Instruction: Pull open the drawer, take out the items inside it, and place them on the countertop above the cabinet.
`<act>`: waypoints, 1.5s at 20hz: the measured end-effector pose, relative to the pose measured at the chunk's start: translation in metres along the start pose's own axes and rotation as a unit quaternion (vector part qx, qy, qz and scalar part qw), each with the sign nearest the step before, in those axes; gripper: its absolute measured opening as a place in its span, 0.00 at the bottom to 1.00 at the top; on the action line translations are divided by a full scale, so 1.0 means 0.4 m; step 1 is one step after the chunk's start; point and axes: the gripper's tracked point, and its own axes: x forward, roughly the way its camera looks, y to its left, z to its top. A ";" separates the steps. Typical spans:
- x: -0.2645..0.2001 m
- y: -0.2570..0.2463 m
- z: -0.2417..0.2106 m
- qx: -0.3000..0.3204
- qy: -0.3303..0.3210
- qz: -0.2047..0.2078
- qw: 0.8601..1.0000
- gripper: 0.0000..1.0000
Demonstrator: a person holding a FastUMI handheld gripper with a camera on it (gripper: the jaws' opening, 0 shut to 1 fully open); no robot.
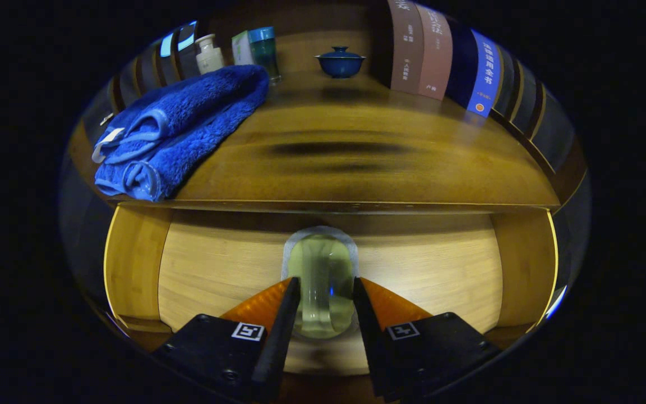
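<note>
Low in the frame, the gripper (326,286) pinches a clear glass jar (321,269) between both fingers, inside the open wooden drawer (424,269). Above it the wooden counter (356,168) carries a folded blue towel (177,129) at upper left, bottles (210,53) behind it, a blue lidded bowl (340,62) at top center and books (441,56) at upper right.

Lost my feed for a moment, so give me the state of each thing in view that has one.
drawer: pulled open.
glass cup: lying in the drawer, between the fingers.
gripper: fingers closed against the cup's sides.
blue towel: folded on the countertop.
blue lidded bowl: lid on.
books: upright.
</note>
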 end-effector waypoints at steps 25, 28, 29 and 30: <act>-0.338 0.001 0.214 0.012 -0.181 0.024 0.983 0.25; -0.352 -0.009 0.296 0.018 -0.206 0.027 0.978 0.25; -0.349 -0.009 0.303 0.015 -0.204 0.030 0.978 0.25; -0.346 -0.005 0.291 0.012 -0.194 0.036 0.980 0.25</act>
